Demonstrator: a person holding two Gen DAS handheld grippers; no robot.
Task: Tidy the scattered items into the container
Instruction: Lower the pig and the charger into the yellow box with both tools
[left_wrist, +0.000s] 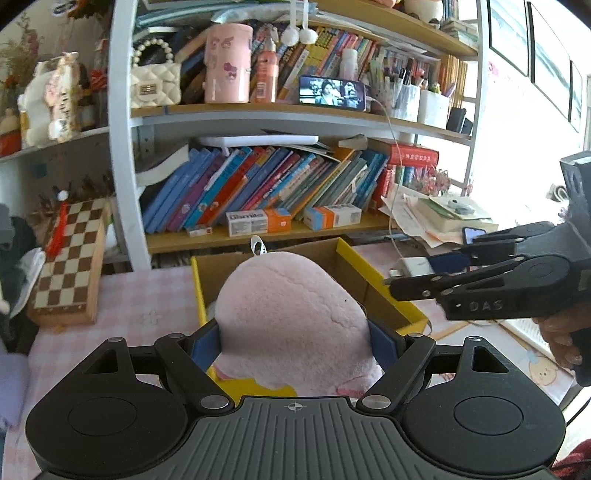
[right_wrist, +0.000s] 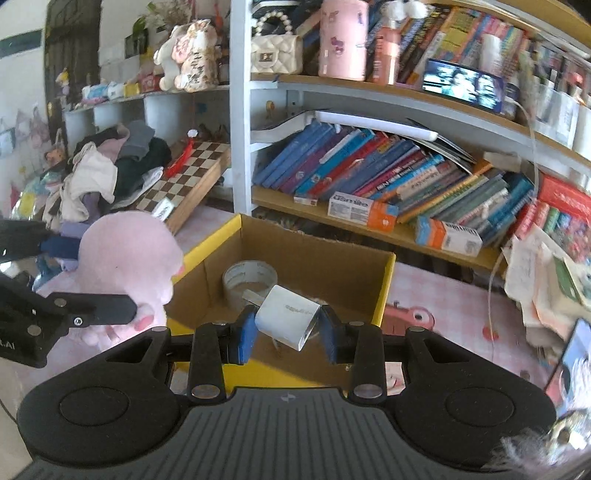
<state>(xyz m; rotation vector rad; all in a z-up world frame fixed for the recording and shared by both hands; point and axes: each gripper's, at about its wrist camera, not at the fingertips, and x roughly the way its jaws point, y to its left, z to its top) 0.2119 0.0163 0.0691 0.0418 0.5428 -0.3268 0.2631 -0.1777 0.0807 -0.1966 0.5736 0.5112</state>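
A pink plush toy (left_wrist: 291, 314) fills the left wrist view, and my left gripper (left_wrist: 293, 343) is shut on it, blue pads pressed into both sides. It hangs just in front of an open cardboard box with yellow edges (left_wrist: 347, 254). My right gripper (right_wrist: 288, 332) is shut on a white charger plug (right_wrist: 288, 317), tilted, above the box (right_wrist: 386, 288). A roll of tape (right_wrist: 249, 277) lies inside the box. The right gripper (left_wrist: 417, 273) with the charger (left_wrist: 410, 267) shows at the right of the left wrist view, and the plush toy (right_wrist: 125, 258) at the left of the right wrist view.
A bookshelf (left_wrist: 258, 110) with leaning books rises behind the box. A folded chessboard (left_wrist: 70, 266) leans at the left beside a heap of clothes (right_wrist: 107, 170). Stacked papers (left_wrist: 443, 218) and a phone (right_wrist: 576, 362) lie at the right. A pink checked cloth (right_wrist: 443, 302) covers the table.
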